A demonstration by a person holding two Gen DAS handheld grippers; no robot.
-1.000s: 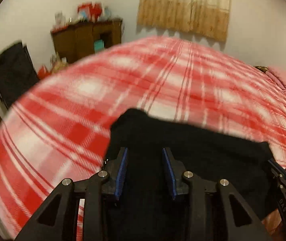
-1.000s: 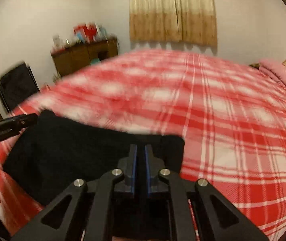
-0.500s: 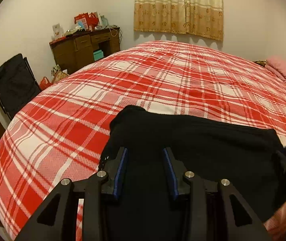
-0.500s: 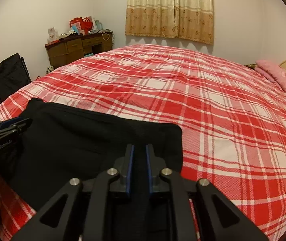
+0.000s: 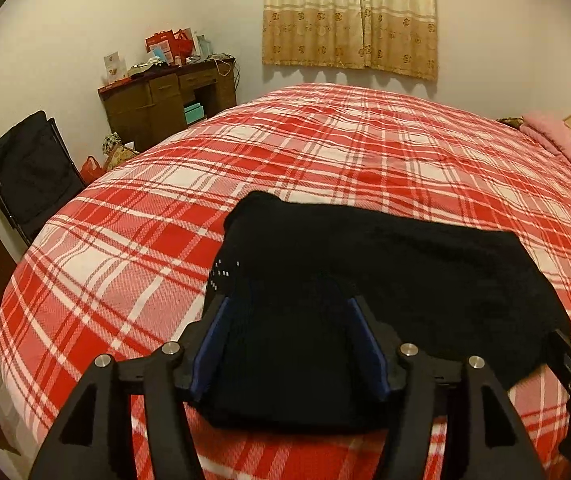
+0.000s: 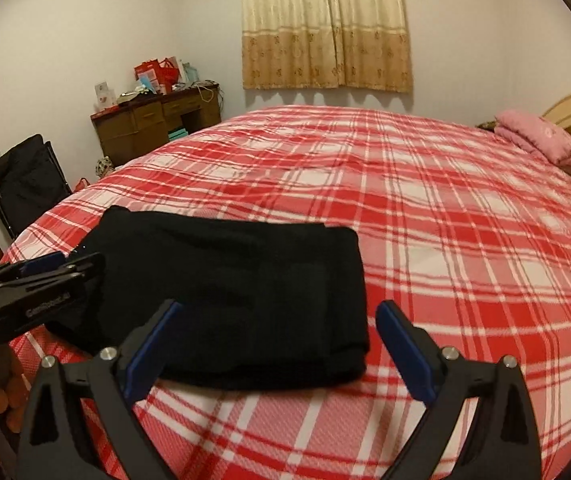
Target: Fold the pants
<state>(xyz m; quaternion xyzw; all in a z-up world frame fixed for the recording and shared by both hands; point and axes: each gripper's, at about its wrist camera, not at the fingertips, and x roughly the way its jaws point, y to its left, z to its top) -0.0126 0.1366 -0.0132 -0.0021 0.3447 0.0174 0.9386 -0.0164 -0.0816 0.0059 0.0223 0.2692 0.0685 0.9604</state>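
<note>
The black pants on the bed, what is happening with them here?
A person with a gripper in each hand is folding the black pants on the red plaid bedspread. The pants lie as a compact folded bundle near the bed's near edge. The right gripper is wide open, holding nothing, its fingers astride the bundle's right end. The left gripper is also open over the other end. The fold looks finished or nearly so.
</note>
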